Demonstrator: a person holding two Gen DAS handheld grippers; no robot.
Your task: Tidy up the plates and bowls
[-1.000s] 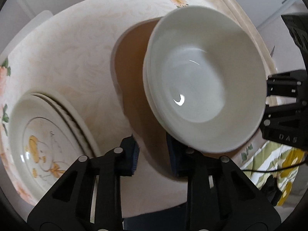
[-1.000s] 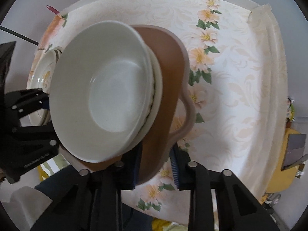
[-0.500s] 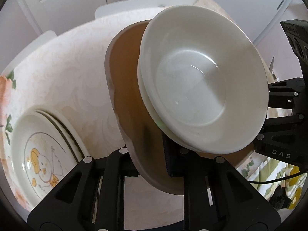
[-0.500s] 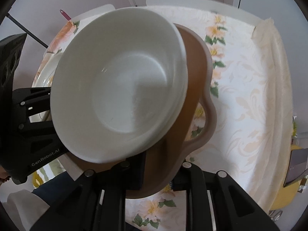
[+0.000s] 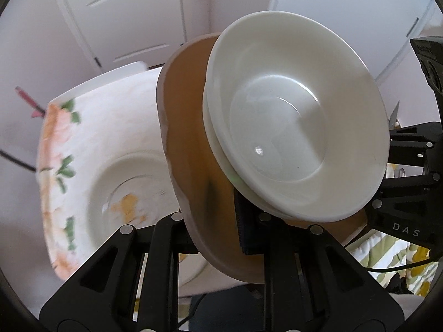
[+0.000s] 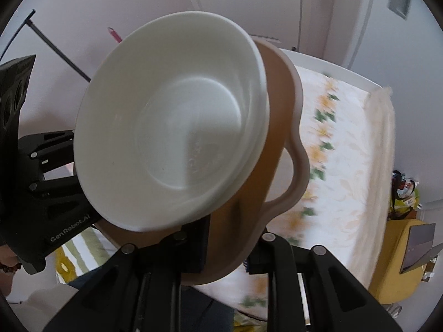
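Observation:
A brown tray (image 5: 188, 149) with a beige rim carries stacked white bowls (image 5: 293, 127). My left gripper (image 5: 213, 221) is shut on the tray's near edge. My right gripper (image 6: 227, 238) is shut on the opposite edge of the tray (image 6: 279, 127), by its handle. The bowls (image 6: 171, 121) fill the middle of the right wrist view. The tray is held in the air above the table. A stack of white plates (image 5: 124, 193) with an orange print lies on the table below left.
The table wears a floral cloth (image 5: 83, 138), which also shows in the right wrist view (image 6: 346, 166). White cabinet doors (image 5: 124, 13) stand behind. A yellow stool (image 6: 401, 262) holding a laptop sits at lower right. Striped fabric (image 5: 387, 257) lies below.
Both grippers have lifted the tray with the bowls higher off the table. The cabinet doors have come into view and the table has dropped lower in both views.

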